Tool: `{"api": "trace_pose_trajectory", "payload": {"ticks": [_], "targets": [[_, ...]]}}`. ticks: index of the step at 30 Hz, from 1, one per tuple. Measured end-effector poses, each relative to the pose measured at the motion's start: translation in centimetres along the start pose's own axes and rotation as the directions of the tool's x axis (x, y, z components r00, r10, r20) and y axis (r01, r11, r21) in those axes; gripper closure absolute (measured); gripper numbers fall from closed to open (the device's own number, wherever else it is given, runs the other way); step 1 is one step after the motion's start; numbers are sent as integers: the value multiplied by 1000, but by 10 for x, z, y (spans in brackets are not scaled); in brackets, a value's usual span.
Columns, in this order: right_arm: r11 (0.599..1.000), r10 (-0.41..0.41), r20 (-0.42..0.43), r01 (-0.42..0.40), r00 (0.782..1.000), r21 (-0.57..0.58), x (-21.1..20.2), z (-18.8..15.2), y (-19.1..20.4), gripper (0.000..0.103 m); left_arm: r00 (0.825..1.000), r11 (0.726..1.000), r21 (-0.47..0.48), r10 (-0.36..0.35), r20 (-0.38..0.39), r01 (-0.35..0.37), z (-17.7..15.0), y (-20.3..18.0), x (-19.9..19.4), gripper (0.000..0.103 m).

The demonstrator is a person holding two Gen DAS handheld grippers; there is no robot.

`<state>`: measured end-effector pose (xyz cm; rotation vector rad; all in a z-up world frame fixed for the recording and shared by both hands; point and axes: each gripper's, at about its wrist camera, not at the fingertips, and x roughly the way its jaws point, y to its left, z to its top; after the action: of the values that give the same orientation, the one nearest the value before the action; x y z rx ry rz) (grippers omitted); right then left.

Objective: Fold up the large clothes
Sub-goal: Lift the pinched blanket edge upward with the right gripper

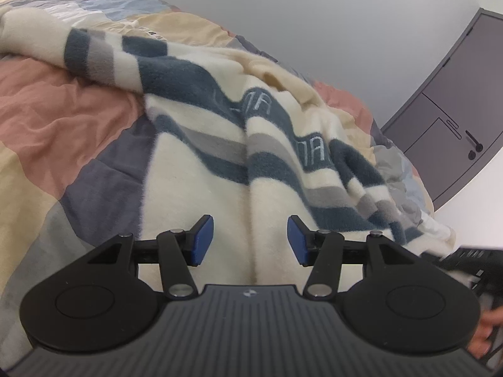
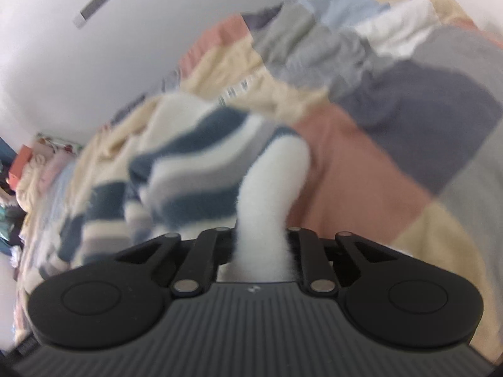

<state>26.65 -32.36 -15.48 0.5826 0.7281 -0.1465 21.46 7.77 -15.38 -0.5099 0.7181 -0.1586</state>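
A large fleece garment (image 1: 201, 163), cream with dark teal and grey stripes, lies rumpled across the bed. My left gripper (image 1: 250, 229) hovers open over its plain cream part, with both blue pads (image 1: 202, 242) bare and nothing pinched between them. In the right wrist view the picture is blurred. There my right gripper (image 2: 260, 242) is shut on a bunched cream fold (image 2: 273, 176) of the garment, which rises out of the jaws. The striped part (image 2: 188, 169) trails off to the left.
Under the garment a patchwork quilt (image 1: 63, 119) of pink, beige, grey and blue covers the bed. A grey cabinet (image 1: 446, 125) stands against the white wall at the right. A person's hand (image 1: 485, 330) shows at the lower right edge. Clutter (image 2: 25, 163) is piled at the far left.
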Motion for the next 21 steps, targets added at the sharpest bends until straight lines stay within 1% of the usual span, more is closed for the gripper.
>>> {"api": "trace_pose_trajectory", "payload": {"ticks": [1, 3, 6, 8, 10, 11, 12, 14, 16, 18, 21], "targets": [[1000, 0, 17, 0, 1000, -11, -4, 9, 0, 87, 1000, 1000, -5, -2, 0, 2, 0, 1, 0, 45], [998, -28, 60, 31, 998, -52, -11, 33, 1, 87, 1000, 1000, -12, -2, -1, 2, 2, 2, 1, 45], [988, -67, 131, 84, 989, -132, -16, 80, 4, 87, 1000, 1000, -10, 9, 6, -9, 4, 4, 0, 45], [965, -104, 200, 147, 974, -216, -16, 114, 14, 88, 1000, 1000, -17, 10, 8, -10, 5, 5, -1, 45], [928, -146, 278, 229, 949, -294, -12, 148, 29, 88, 1000, 1000, -23, 13, 11, -13, 6, 7, -1, 45], [916, -162, 309, 260, 937, -306, -8, 163, 33, 88, 1000, 1000, -27, 15, 13, -15, 7, 7, -1, 45], [917, -171, 327, 271, 929, -291, -2, 180, 35, 88, 1000, 999, -34, 16, 15, -16, 7, 9, -1, 45], [930, -190, 339, 280, 921, -240, 15, 210, 33, 88, 1000, 999, -51, 9, 11, -9, 7, 12, -2, 45], [922, -230, 350, 318, 908, -221, 40, 230, 32, 88, 1000, 999, -51, 7, 14, -7, 7, 15, -3, 45], [913, -267, 367, 356, 891, -200, 65, 242, 28, 88, 1000, 999, -39, 20, 21, -19, 8, 15, -3, 45], [896, -318, 395, 410, 862, -172, 97, 247, 16, 88, 999, 999, -40, 31, 26, -30, 10, 20, -1, 45]]}}
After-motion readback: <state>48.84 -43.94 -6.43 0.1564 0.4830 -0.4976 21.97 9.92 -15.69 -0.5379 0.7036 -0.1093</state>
